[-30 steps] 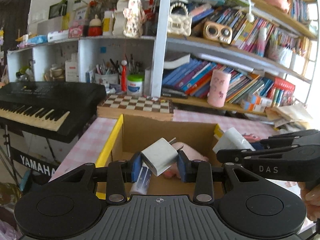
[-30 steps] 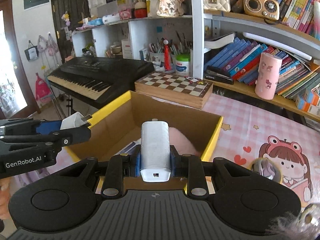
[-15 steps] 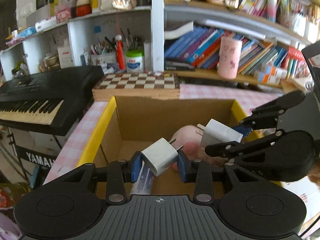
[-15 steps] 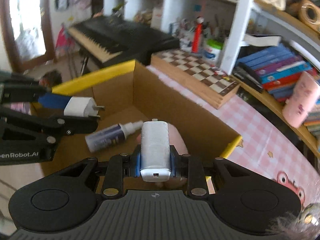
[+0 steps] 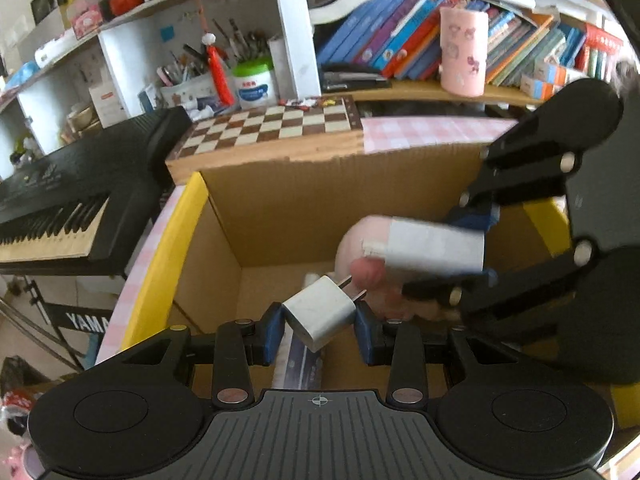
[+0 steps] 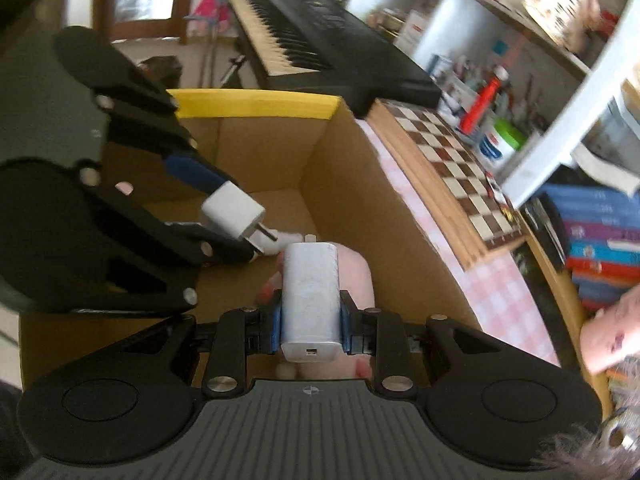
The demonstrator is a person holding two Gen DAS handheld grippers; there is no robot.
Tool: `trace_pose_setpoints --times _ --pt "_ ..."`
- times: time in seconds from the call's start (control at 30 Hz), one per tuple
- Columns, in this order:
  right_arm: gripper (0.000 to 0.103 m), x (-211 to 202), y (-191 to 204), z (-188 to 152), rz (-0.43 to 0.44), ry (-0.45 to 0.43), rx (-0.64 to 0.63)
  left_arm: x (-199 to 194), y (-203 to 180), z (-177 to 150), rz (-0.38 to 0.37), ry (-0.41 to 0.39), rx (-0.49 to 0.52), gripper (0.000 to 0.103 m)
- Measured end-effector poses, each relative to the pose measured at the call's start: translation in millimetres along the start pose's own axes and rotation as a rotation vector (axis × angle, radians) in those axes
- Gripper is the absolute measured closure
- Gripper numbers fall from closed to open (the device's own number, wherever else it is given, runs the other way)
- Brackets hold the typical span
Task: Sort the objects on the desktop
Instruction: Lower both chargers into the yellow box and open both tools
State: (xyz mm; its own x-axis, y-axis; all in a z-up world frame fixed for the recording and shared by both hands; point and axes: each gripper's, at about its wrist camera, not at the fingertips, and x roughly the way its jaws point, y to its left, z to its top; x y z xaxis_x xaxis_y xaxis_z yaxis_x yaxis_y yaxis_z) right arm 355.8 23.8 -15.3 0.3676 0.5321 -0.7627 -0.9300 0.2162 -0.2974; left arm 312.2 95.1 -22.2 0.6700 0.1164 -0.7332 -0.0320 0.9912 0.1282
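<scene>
Left tool pinches a white plug; right tool pinches a white charger, both over a cardboard box.

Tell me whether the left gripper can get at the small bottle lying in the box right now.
Probably not: the left gripper is shut on the white plug adapter, so its jaws are full. The bottle lies just below in the cardboard box, otherwise unobstructed.

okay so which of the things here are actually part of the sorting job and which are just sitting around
In the job:
left gripper, holding small plug adapter
right gripper, holding white charger block
cardboard box

Lying about:
chessboard
keyboard
pink cup
</scene>
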Motion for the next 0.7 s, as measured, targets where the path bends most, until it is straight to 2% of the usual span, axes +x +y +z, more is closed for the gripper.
trace_pose_setpoints --times 0.2,0.27,0.37,0.47,0.7 --pt "0.079 2 4 0 0.024 0.01 -0.039 0 -1 3 0.016 0.018 -0.009 0.064" --pt "0.079 2 5 0 0.03 0.01 -0.045 -2 0 3 0.021 0.007 -0.02 0.058" --pt "0.079 1 5 -2 0.031 0.011 -0.049 -10 2 2 0.034 -0.034 -0.044 0.041" --pt "0.079 0 4 -2 0.036 0.009 -0.054 -18 4 3 0.044 -0.076 -0.065 0.033" --pt "0.078 6 19 0 0.072 0.029 -0.105 -36 7 -1 0.066 -0.128 -0.074 0.026"
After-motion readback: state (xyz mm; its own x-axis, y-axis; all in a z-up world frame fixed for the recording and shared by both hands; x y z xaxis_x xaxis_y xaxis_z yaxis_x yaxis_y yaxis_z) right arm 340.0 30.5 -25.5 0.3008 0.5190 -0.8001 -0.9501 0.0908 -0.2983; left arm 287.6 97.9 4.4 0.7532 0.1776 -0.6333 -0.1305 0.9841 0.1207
